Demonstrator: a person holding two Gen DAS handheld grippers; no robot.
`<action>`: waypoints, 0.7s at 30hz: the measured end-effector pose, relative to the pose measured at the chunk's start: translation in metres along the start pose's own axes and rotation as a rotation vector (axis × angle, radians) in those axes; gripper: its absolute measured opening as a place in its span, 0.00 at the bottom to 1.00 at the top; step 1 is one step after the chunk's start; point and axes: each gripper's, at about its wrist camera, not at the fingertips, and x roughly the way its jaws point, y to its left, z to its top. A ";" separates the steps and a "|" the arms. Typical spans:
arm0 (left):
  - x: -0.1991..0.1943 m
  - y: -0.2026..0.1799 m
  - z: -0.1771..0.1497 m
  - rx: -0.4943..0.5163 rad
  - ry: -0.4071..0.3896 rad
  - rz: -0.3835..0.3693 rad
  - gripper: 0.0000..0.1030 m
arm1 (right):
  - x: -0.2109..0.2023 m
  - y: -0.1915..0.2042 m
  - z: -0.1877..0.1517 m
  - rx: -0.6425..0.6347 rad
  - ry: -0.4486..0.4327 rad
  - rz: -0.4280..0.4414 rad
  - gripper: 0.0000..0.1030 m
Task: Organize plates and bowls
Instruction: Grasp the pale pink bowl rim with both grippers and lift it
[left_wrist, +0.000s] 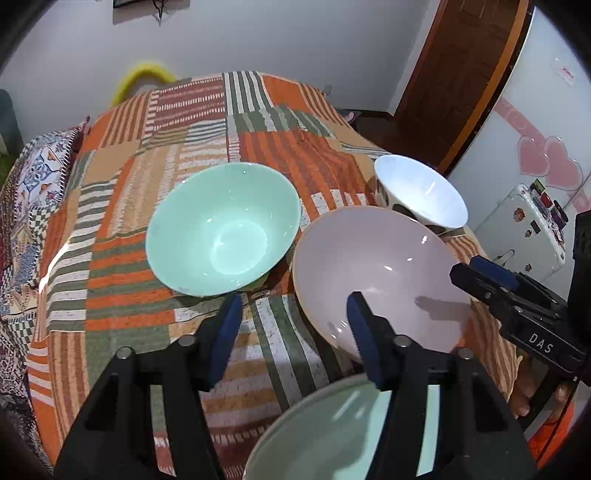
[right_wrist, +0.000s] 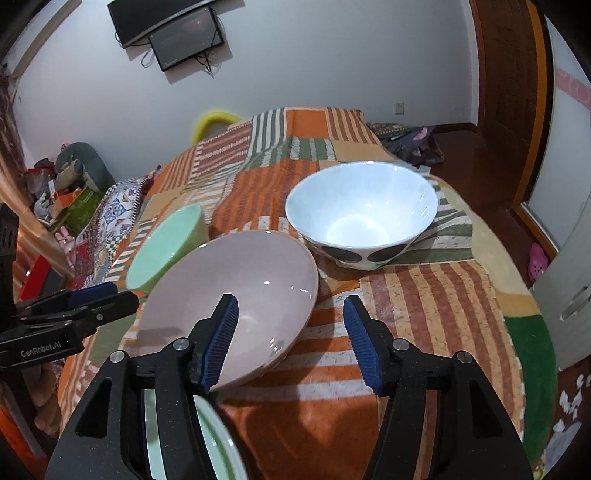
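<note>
On the striped cloth lie a mint green bowl (left_wrist: 221, 229), a pale pink bowl (left_wrist: 376, 273) and a white bowl with dark spots (left_wrist: 421, 192). A pale green plate (left_wrist: 332, 435) lies at the near edge. My left gripper (left_wrist: 293, 332) is open above the cloth, between the green and pink bowls. My right gripper (right_wrist: 291, 332) is open, its left finger over the pink bowl (right_wrist: 236, 295) and its right finger over bare cloth. The white bowl (right_wrist: 362, 214) stands beyond it. The green bowl (right_wrist: 162, 247) and the plate (right_wrist: 218, 443) also show there.
The cloth (left_wrist: 155, 177) covers a table. A wooden door (left_wrist: 458, 74) and a white fridge (left_wrist: 535, 155) stand at the right. A screen (right_wrist: 184, 37) hangs on the wall. Clutter and toys (right_wrist: 66, 184) lie at the far left.
</note>
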 end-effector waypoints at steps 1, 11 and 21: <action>0.005 0.001 0.001 0.001 0.009 -0.003 0.45 | 0.003 -0.001 0.000 0.003 0.006 0.000 0.54; 0.030 0.003 0.005 0.004 0.031 -0.034 0.17 | 0.019 -0.012 -0.002 0.035 0.055 0.030 0.26; 0.037 -0.007 0.004 0.037 0.047 -0.040 0.13 | 0.015 -0.012 -0.003 0.050 0.078 0.047 0.20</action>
